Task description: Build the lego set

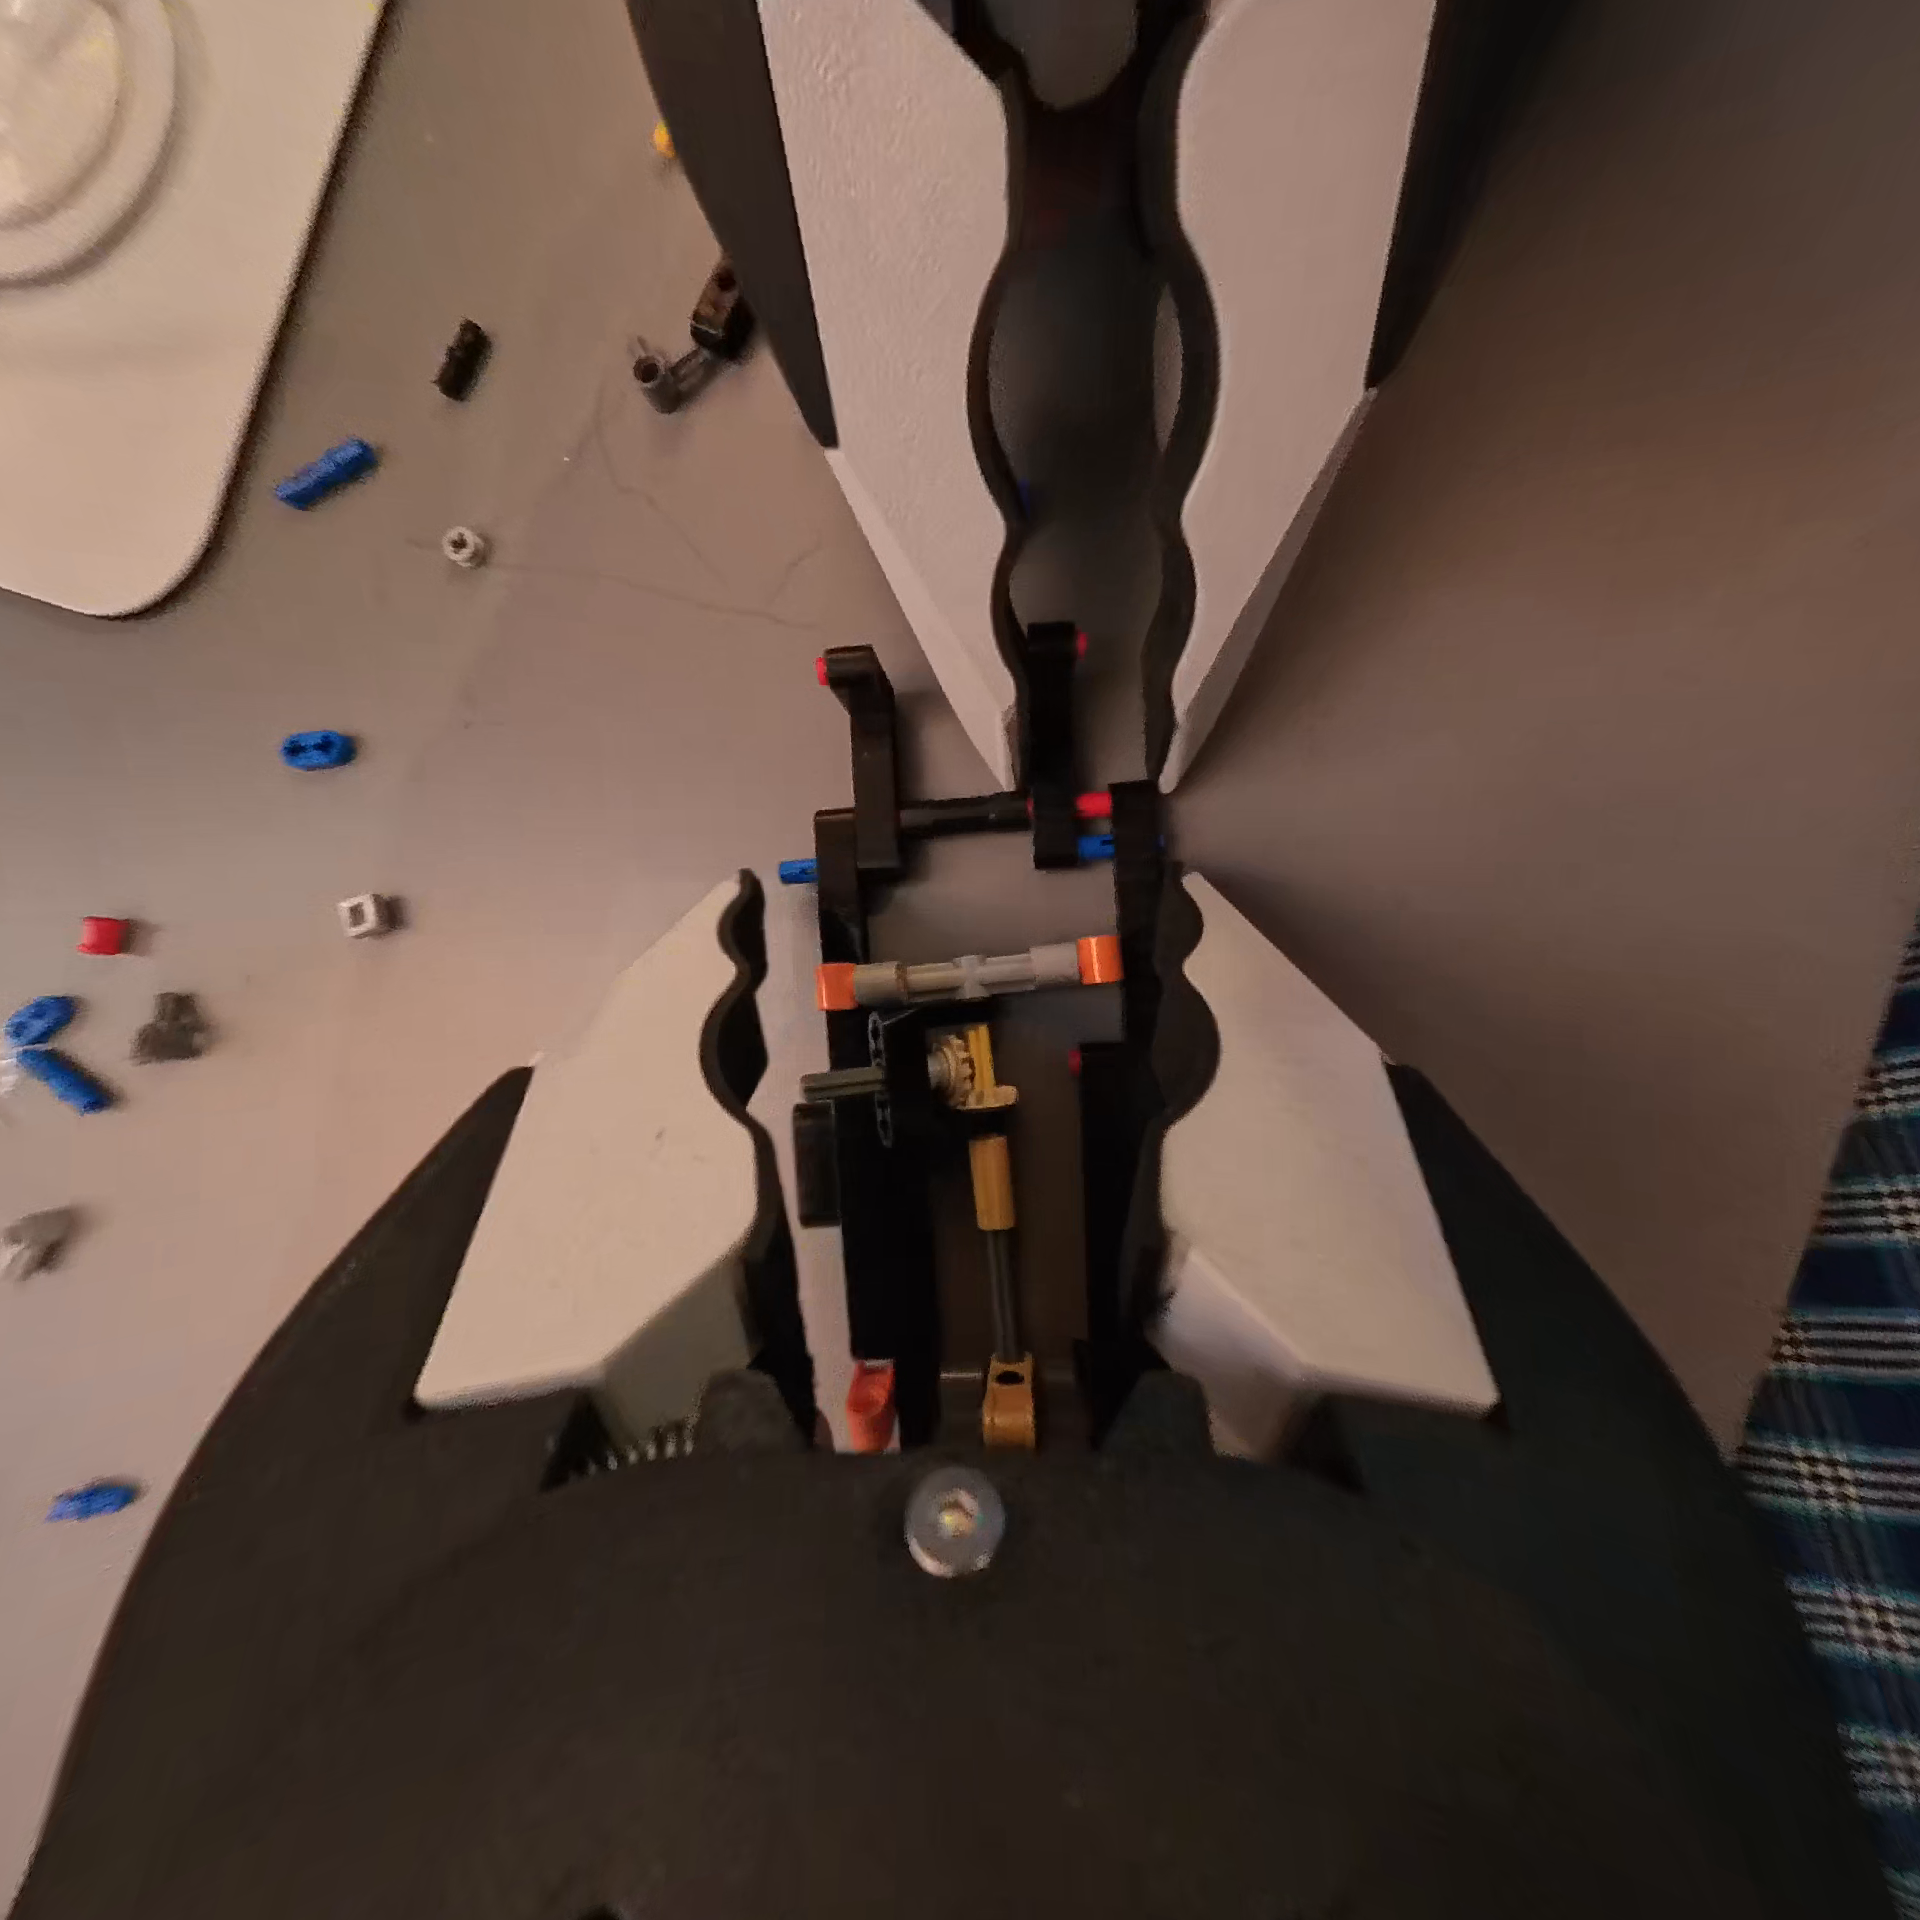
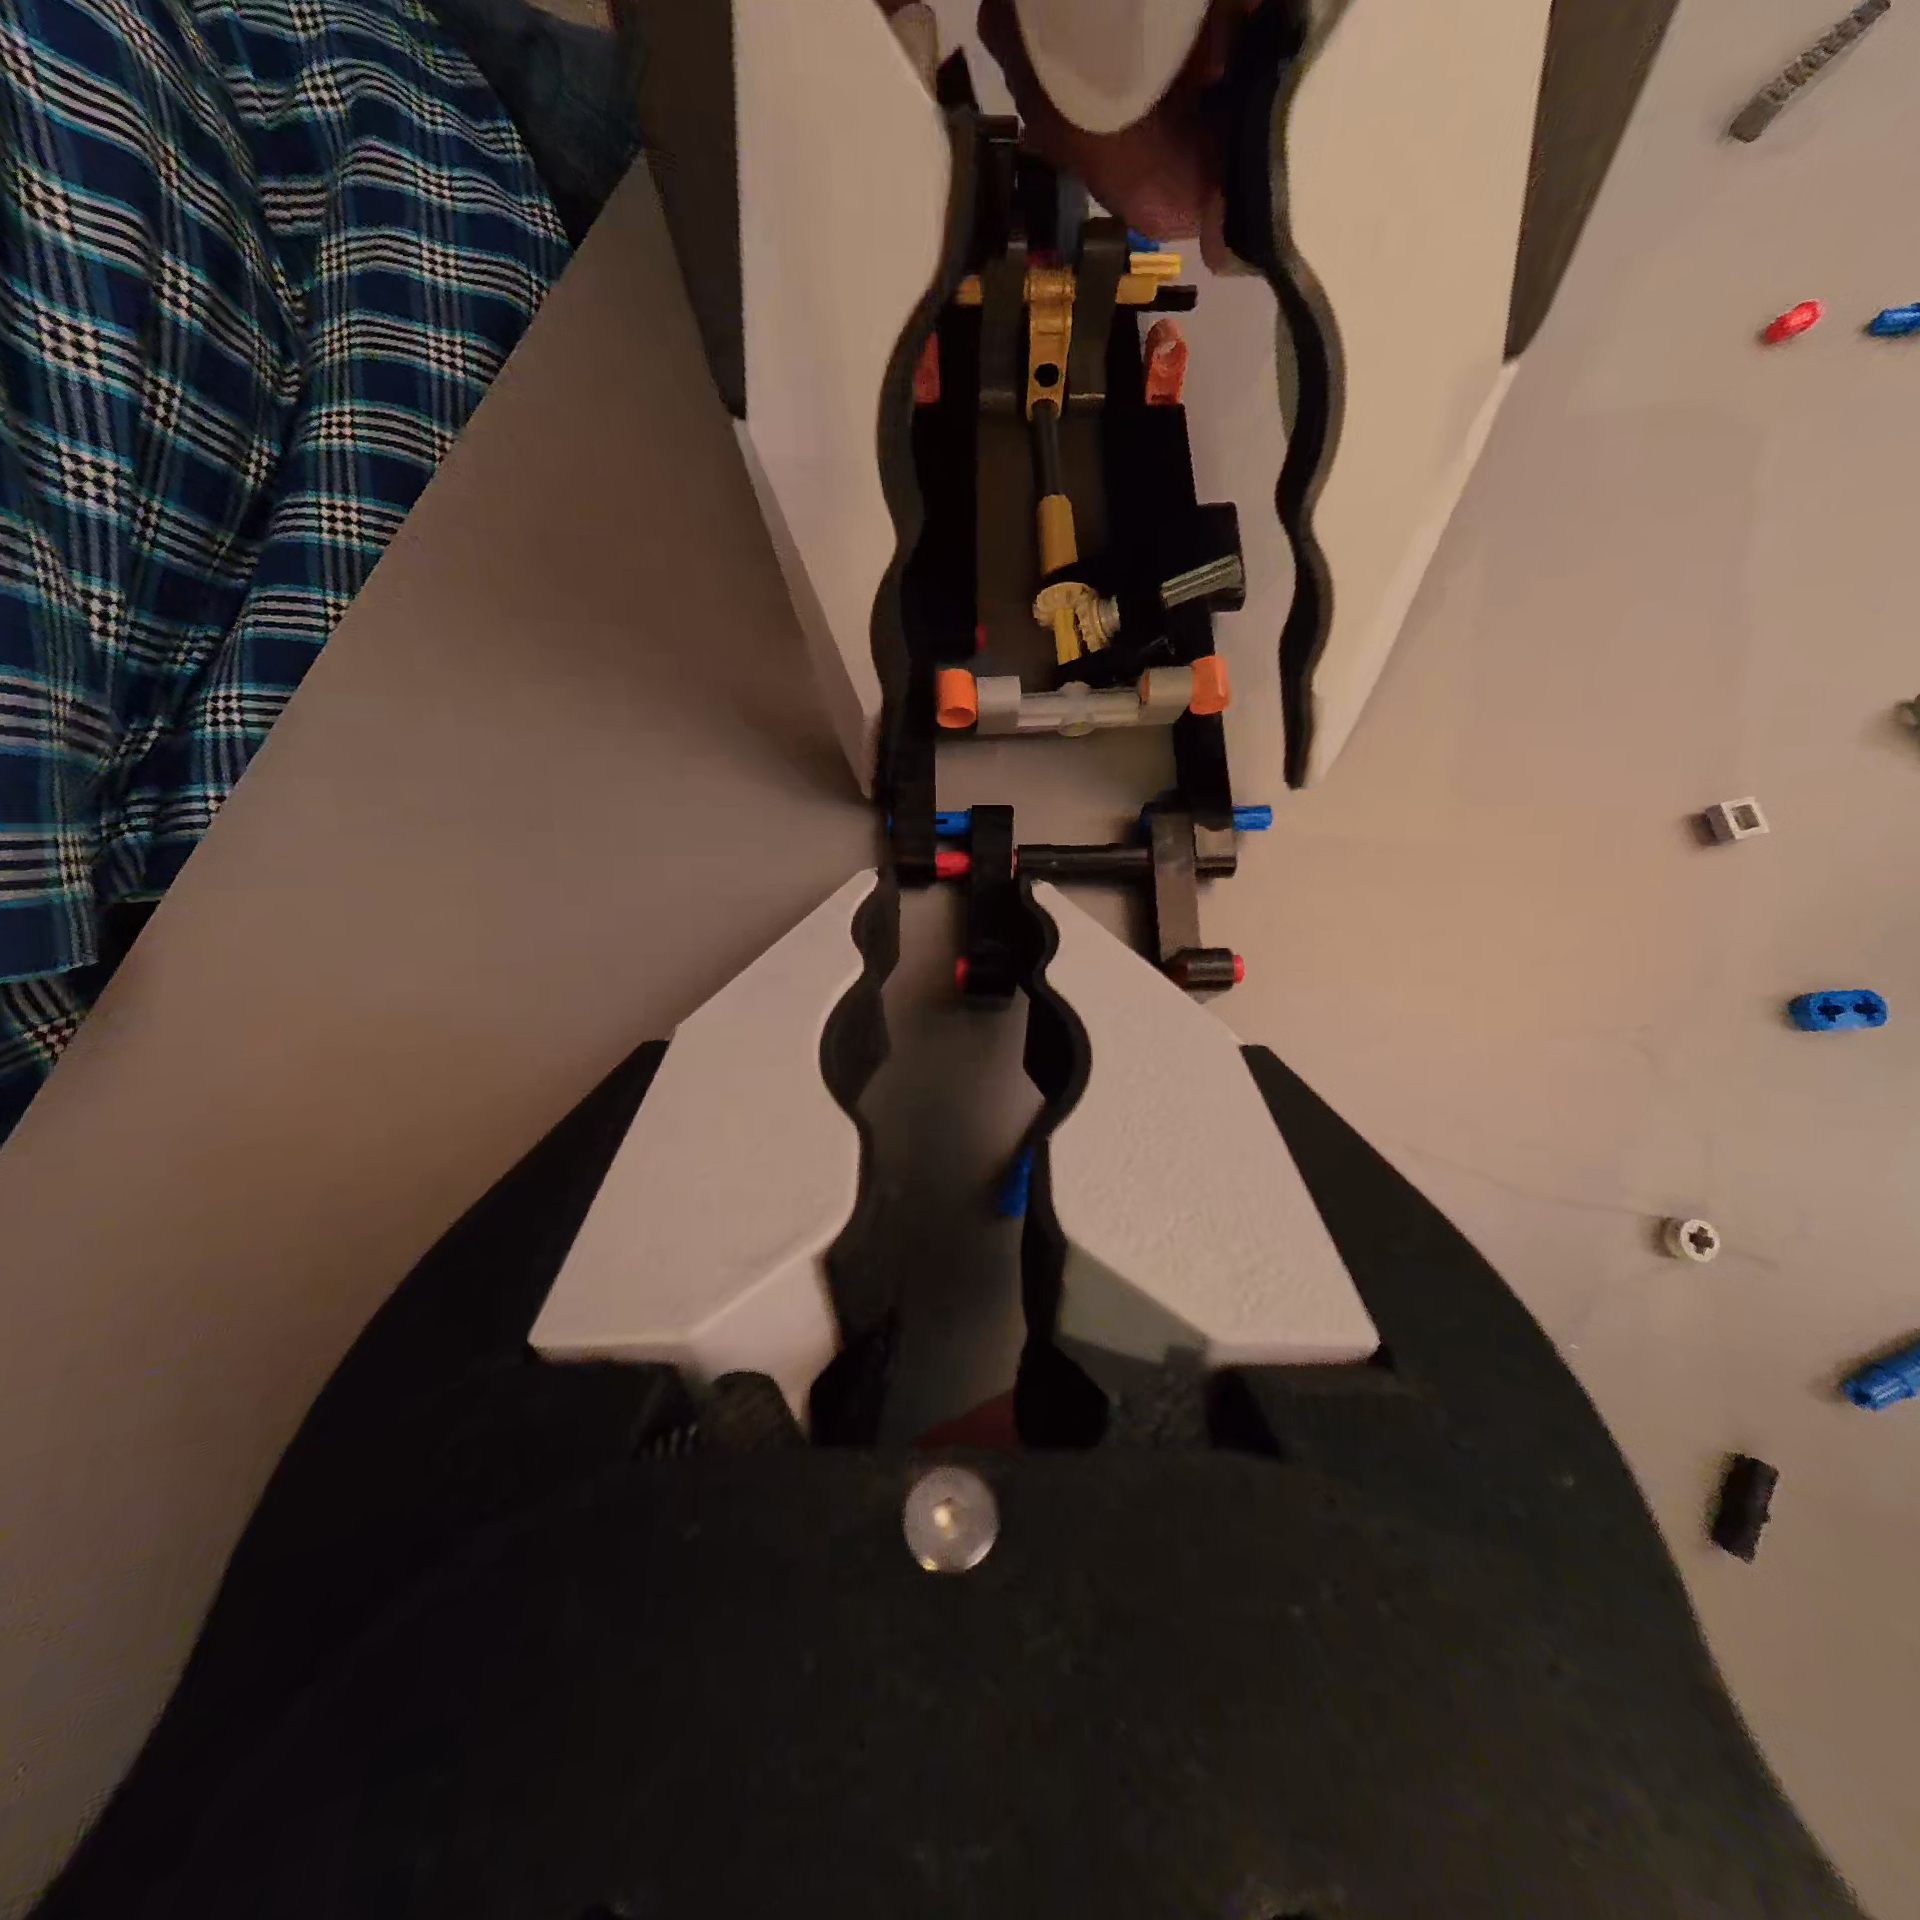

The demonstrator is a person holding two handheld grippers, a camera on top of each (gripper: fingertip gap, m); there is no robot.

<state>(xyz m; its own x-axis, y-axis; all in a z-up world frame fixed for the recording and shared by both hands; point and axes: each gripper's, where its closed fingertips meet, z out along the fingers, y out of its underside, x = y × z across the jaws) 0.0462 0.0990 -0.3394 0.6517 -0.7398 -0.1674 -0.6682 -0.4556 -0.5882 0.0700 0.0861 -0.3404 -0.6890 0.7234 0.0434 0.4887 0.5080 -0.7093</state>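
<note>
The smooth grey worktop (image 1: 520, 727) fills both views, matte and faintly scratched, with a rounded pale board (image 1: 156, 312) cut off at the upper left of the left wrist view and blue plaid cloth (image 2: 208, 416) at the upper left of the right wrist view. The left gripper (image 1: 971, 935), white wedge fingers with wavy black rubber pads on a rough black body, reaches up from the bottom centre of its frame, its jaws clenched on the long sides of the lego frame (image 1: 977, 1039). That frame is a black beam rectangle at frame centre, crossed by a grey axle with orange end caps (image 1: 971, 971); a yellow shaft and small tan gear (image 1: 992, 1164) run down its middle, and its near end is hidden behind the gripper body. The right gripper (image 2: 961, 935) comes from the opposite end, jaws closed on a short black link (image 2: 992, 904) at the frame's tip. Small loose pieces, blue, red, grey and black, lie scattered on the worktop; a blue connector (image 2: 1837, 1010) sits at the right, and several are blurred.
</note>
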